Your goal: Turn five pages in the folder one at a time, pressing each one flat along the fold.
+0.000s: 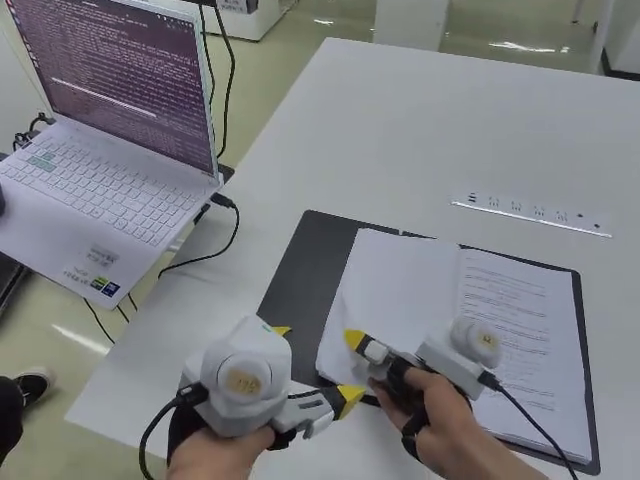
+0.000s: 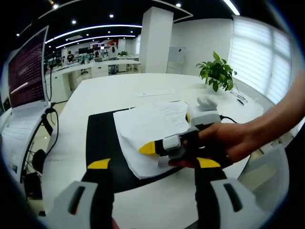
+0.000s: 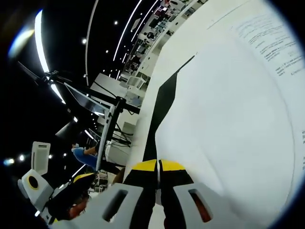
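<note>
- Currently, the black folder [image 1: 300, 285] lies open on the white table [image 1: 420, 120].
- Right gripper [image 1: 357, 343]: jaws closed, pinching the raised page [image 1: 395, 285] at its lower edge.
- Left gripper [image 2: 153, 163]: jaws wide apart, empty.
- Page judged light, floppy and easily creased; grip its free edge.

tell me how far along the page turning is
Done: nothing obvious; the folder shows its left inside cover bare black, no turned sheets on it. In hand: the right gripper, jaws shut, holds the page lifted and curled mid-turn; the left gripper hovers open. Left: laying this page flat, pressing it along the fold, then seemingly four more.
</note>
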Demonstrator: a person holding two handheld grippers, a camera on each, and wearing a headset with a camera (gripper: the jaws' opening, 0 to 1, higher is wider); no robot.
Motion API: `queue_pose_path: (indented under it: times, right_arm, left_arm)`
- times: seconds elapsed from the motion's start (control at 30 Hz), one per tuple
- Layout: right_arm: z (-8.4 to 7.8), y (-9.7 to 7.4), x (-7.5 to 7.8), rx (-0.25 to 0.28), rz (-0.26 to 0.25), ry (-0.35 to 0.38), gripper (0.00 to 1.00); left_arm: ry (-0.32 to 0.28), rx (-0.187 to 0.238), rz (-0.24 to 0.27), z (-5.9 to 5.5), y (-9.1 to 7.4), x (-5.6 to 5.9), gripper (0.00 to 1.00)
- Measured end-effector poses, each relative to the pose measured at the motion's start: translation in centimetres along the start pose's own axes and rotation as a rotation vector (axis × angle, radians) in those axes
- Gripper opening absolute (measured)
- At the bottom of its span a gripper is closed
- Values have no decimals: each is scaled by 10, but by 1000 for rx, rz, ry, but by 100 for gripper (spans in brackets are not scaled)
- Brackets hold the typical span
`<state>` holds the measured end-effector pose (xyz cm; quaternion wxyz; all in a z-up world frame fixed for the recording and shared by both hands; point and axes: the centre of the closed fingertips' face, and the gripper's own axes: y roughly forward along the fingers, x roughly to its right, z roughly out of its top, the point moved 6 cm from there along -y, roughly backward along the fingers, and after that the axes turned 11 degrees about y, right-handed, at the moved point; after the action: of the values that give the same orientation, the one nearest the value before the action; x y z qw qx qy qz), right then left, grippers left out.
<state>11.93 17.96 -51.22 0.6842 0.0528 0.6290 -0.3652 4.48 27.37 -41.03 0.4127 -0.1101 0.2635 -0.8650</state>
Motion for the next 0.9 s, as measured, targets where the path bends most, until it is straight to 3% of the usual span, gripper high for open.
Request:
queue_pose_path:
  times: [0.27,0.37,0.47,0.6,0.7,0.73,0.83,0.9]
  right_arm:
    - [-9,9,13,-20,-28,0,2]
    - [-18,14,12,-70,-1,6,7]
    - [-19,15,8,-69,15,17,11]
    - [-17,15,2,-88,82,30,26]
    - [-19,6,-2,-129,100,-4,33]
    - [-14,2,-3,-114,103,-56,35]
    - [-3,-12,-6,-77,123,-55,41]
    - [5,-25,-8,-47,106,-93,41]
  left_arm:
    - [-2,-8,-1,-5,1,-11,70]
    - [-8,-9,1,-6,0,-14,70]
    - [-13,-19,0,-9,1,-16,70]
    - [-3,-31,-7,-8,2,-16,70]
    - [-10,-34,-10,-7,5,-14,70]
    - [-21,-22,-9,-4,6,-14,70]
    - [-24,-4,-4,2,7,-15,70]
    - [-25,2,-1,4,9,-16,69]
